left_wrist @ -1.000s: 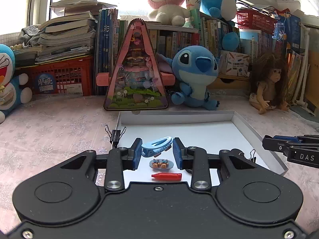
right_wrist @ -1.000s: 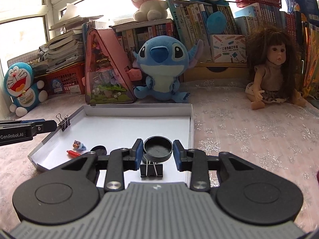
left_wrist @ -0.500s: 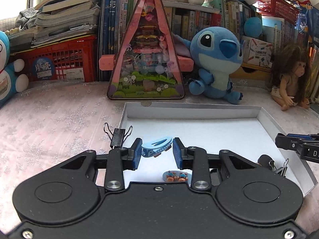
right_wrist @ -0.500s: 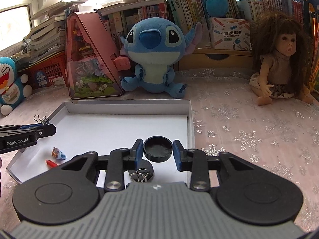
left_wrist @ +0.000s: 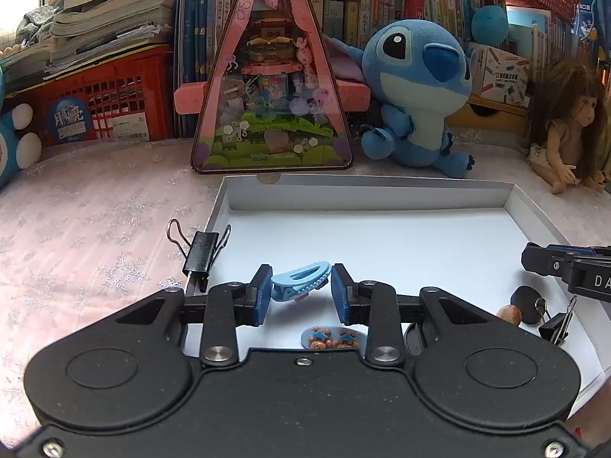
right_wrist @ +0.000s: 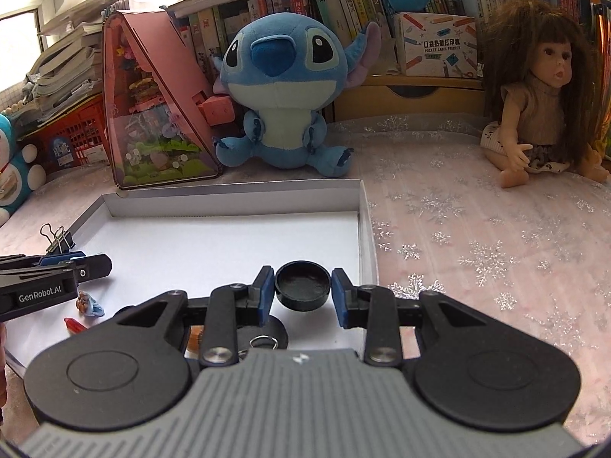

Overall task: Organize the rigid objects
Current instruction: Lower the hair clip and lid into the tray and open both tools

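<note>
My left gripper (left_wrist: 301,293) is shut on a light blue hair clip (left_wrist: 301,280) and holds it above the near left part of the white tray (left_wrist: 366,191). My right gripper (right_wrist: 302,293) is shut on a black round cap (right_wrist: 302,285), held above the tray's near right corner (right_wrist: 366,236). In the tray lie a small blue charm with brown figures (left_wrist: 329,337), a red piece (right_wrist: 74,324), a black disc (right_wrist: 267,334), a brown bead (left_wrist: 509,313) and a binder clip (left_wrist: 555,322).
A black binder clip (left_wrist: 200,250) sits on the tray's left rim. Behind the tray stand a pink triangular display (left_wrist: 269,87), a blue plush (left_wrist: 418,91) and a doll (right_wrist: 542,103). Books and red baskets line the back. The pink snowflake cloth (right_wrist: 477,252) covers the table.
Both grippers have moved forward and lower over the tray, each still holding its object. The red piece has slipped out of the left wrist view beneath the gripper.
</note>
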{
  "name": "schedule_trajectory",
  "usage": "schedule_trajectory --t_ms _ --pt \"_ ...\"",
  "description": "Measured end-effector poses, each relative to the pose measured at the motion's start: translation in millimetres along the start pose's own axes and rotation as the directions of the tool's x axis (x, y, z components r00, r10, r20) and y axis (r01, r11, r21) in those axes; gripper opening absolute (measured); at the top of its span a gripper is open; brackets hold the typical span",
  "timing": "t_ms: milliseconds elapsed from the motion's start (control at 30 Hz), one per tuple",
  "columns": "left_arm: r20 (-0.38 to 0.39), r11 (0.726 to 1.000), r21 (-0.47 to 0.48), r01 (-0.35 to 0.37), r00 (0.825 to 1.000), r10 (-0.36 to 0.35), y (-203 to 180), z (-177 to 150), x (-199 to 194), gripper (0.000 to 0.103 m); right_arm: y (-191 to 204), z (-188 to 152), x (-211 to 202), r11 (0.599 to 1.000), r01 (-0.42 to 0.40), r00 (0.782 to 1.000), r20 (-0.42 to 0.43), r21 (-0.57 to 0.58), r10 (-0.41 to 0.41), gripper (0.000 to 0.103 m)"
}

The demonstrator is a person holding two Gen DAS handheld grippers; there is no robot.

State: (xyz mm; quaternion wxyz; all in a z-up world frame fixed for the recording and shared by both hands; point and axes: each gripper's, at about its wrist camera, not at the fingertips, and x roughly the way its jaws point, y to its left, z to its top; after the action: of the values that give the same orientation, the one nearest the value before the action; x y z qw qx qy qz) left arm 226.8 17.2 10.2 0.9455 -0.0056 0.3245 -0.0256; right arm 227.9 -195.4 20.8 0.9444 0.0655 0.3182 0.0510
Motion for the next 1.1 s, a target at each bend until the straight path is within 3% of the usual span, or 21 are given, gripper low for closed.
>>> schedule_trajectory --t_ms 800,1033,1100 --pt "-0.004 0.999 0.034 -0.012 1.000 0.012 -4 -4 3 0.032 11 -7 4 0.997 0.022 1.000 0.001 -0.075 -0.022 0.037" --pt "-0.010 1.000 0.016 -0.010 1.000 0.010 -2 -3 3 0.037 11 -8 4 0.997 0.018 1.000 0.005 -0.069 -0.018 0.042" --pt "-0.014 1.000 0.011 -0.012 1.000 0.012 -2 -2 3 0.041 11 -7 3 0.998 0.016 1.000 0.007 -0.064 -0.015 0.055"
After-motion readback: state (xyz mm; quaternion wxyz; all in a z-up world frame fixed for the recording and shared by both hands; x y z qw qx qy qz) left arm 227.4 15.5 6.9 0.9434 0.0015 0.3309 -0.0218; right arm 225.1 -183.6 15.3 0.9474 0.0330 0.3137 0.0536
